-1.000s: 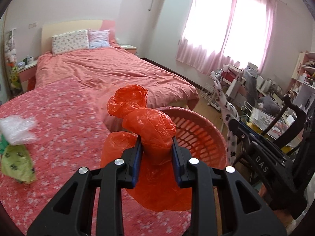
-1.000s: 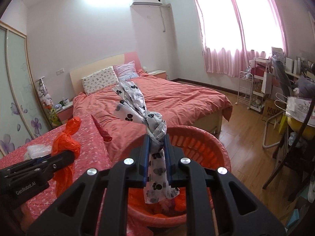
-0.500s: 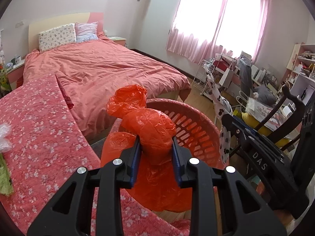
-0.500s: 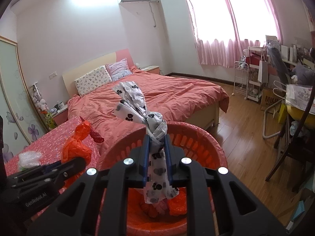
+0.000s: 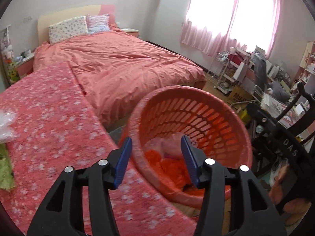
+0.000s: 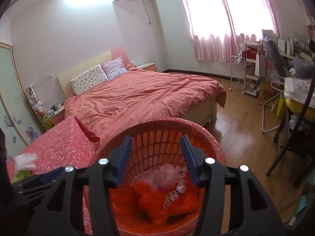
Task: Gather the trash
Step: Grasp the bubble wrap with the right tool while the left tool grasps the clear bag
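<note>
A red slatted plastic basket stands beside the flowered table. Inside it lie an orange plastic bag, a clear bag and a white black-spotted bag. My left gripper is open and empty above the basket's near rim. My right gripper is open and empty right above the basket. A clear plastic bag and a green wrapper lie on the table at the left.
The table with a red flowered cloth is at the left. A bed with a pink cover lies behind. A dark chair and a cluttered desk stand at the right. Wooden floor lies right of the basket.
Both grippers opened. The orange bag left my left gripper and the spotted bag left my right gripper; both now lie in the basket.
</note>
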{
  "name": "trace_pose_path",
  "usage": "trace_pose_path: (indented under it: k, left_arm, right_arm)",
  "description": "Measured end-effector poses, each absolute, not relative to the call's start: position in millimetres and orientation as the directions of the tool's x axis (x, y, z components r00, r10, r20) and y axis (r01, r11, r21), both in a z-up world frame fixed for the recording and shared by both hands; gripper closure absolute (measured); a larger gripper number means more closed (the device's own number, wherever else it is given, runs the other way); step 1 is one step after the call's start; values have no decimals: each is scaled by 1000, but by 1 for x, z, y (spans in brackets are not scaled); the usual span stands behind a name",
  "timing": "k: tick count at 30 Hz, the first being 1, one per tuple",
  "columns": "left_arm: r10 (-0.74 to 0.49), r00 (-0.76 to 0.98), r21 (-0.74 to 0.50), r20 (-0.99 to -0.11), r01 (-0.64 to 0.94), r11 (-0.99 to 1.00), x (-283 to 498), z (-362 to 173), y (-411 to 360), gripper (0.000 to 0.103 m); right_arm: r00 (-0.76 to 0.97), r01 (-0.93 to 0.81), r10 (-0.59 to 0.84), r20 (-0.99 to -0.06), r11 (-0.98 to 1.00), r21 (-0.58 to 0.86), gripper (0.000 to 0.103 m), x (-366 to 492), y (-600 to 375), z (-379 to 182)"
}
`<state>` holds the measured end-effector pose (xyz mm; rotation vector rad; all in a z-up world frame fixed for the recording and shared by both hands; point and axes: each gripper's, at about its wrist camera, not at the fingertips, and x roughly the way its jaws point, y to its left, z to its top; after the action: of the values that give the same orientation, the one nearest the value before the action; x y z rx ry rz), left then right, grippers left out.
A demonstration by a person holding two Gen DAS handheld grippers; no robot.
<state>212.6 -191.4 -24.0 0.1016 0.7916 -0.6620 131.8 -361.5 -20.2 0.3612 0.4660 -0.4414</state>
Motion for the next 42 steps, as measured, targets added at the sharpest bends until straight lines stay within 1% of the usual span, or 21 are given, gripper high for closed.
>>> trace_pose_path:
  k: [5, 14, 17, 23, 27, 29, 31, 34, 36, 38, 40, 42]
  left_arm:
    - [-456, 579, -97, -676, 543, 834, 207, -15, -159, 49]
    - [-373, 679, -105, -632, 402, 910, 218, 13, -68, 49]
    - [-311, 716, -98, -625, 324, 941, 226, 19, -28, 48]
    - [-153, 767, -97, -624, 118, 988, 261, 18, 67, 48]
    - [-74, 746, -99, -661, 10, 995, 296, 2, 107, 48]
    - [-71, 721, -133, -690, -29, 991, 319, -8, 121, 49]
    - [-78, 711, -157, -699, -47, 986, 334, -13, 129, 49]
    - [-101, 697, -191, -710, -52, 980, 353, -20, 130, 49]
    - [-102, 691, -188, -715, -50, 981, 360, -23, 131, 49]
    - [-79, 685, -157, -724, -53, 986, 366, -27, 127, 51]
    - [-86, 671, -154, -736, -42, 987, 372, -32, 126, 55]
    - [-101, 653, -159, -751, -31, 987, 377, -37, 125, 64]
  right_arm:
    - [805, 462, -312, -505, 863, 204, 49, 135, -346, -15]
    - [838, 335, -207, -505, 925, 176, 49, 152, -288, 0]
    - [843, 282, -163, -513, 946, 163, 49, 161, -261, 2]
    - [838, 180, -84, -539, 975, 128, 49, 180, -207, -1]
    - [829, 143, -61, -556, 984, 106, 49, 191, -183, -6]
    - [825, 136, -56, -562, 986, 100, 49, 195, -177, -7]
    - [821, 129, -56, -569, 988, 90, 49, 202, -170, -9]
    - [814, 120, -53, -578, 990, 79, 49, 211, -162, -12]
    - [810, 112, -50, -584, 991, 71, 49, 218, -157, -14]
    - [804, 102, -44, -593, 993, 64, 49, 223, -151, -17]
    - [799, 89, -37, -600, 994, 58, 49, 227, -146, -19]
    - [794, 77, -30, -608, 996, 51, 49, 230, -140, -22]
